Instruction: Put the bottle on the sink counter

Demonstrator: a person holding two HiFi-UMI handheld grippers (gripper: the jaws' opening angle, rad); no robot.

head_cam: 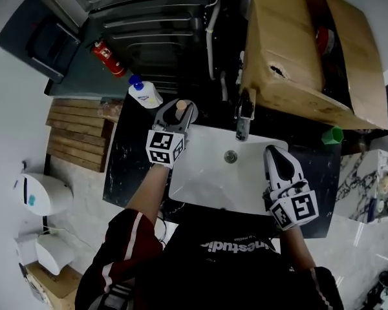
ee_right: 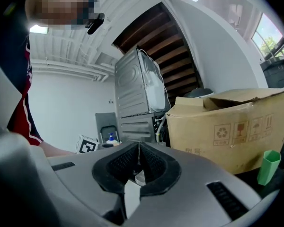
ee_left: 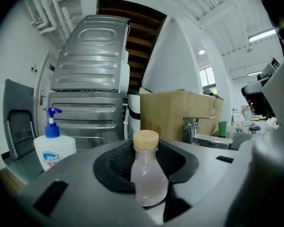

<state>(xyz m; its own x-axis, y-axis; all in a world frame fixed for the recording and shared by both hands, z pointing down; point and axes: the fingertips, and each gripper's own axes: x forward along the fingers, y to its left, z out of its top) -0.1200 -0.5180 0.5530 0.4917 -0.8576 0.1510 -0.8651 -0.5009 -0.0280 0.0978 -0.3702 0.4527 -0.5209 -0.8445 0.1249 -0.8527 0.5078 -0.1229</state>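
Bottle (head_cam: 180,105): head view shows its tan cap between the jaws of the left gripper (head_cam: 178,113), above the dark counter (head_cam: 126,163) at the back left corner of the white sink (head_cam: 204,186). Can't tell from here whether its base touches the counter. Pump dispenser (head_cam: 144,93) stands just behind and left of it, and a red fire extinguisher (head_cam: 108,58) lies further back on the left. Faucet (head_cam: 244,116) sits at the back edge of the basin, with the cardboard box (head_cam: 310,50) behind it. Green cup (head_cam: 333,135) is on the counter at far right. Right gripper (head_cam: 276,154) hangs over the right side of the basin, well apart from the bottle.

Left gripper view: bottle upright, translucent pale body, tan cap. The jaws stand partly apart and the pads clamp its body on both sides. Pump dispenser at left, box and faucet behind, cup at far right.

Right gripper view: jaws pressed together, only a thin seam between the pads, nothing held. Box and green cup at right. The left gripper's marker cube and the dispenser show small at left.
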